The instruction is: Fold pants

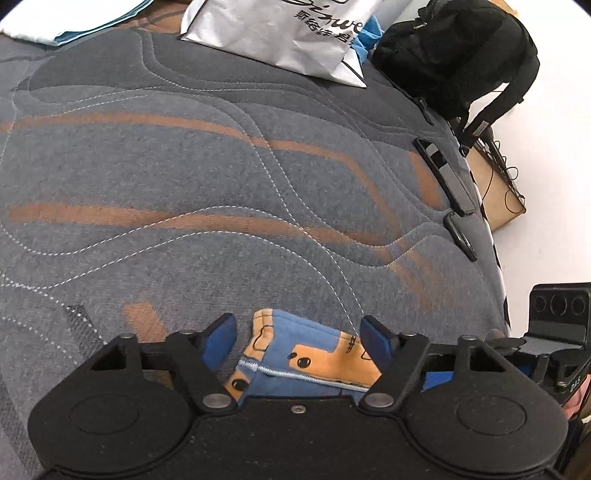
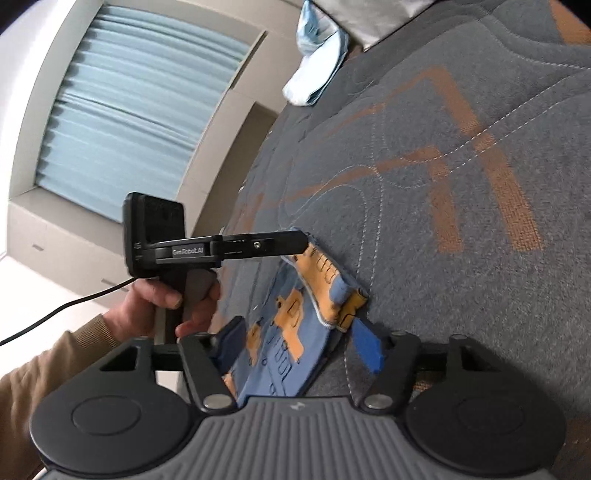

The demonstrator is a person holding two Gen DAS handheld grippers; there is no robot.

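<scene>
Small blue pants with orange print (image 1: 295, 354) lie folded on the grey quilted mattress (image 1: 221, 184). In the left wrist view my left gripper (image 1: 299, 332) is open, its blue pads on either side of the pants' end. In the right wrist view the pants (image 2: 295, 332) lie between the open blue pads of my right gripper (image 2: 299, 343). The left gripper (image 2: 295, 240) also shows there from the side, held by a hand, its tips over the far end of the pants.
A silver bag (image 1: 291, 33) and a black backpack (image 1: 461, 51) sit at the far end of the mattress. Two dark phones (image 1: 443, 177) lie near its right edge. Blue-white cloth (image 2: 314, 70) lies far off. A curtained window (image 2: 129, 103) is beside the bed.
</scene>
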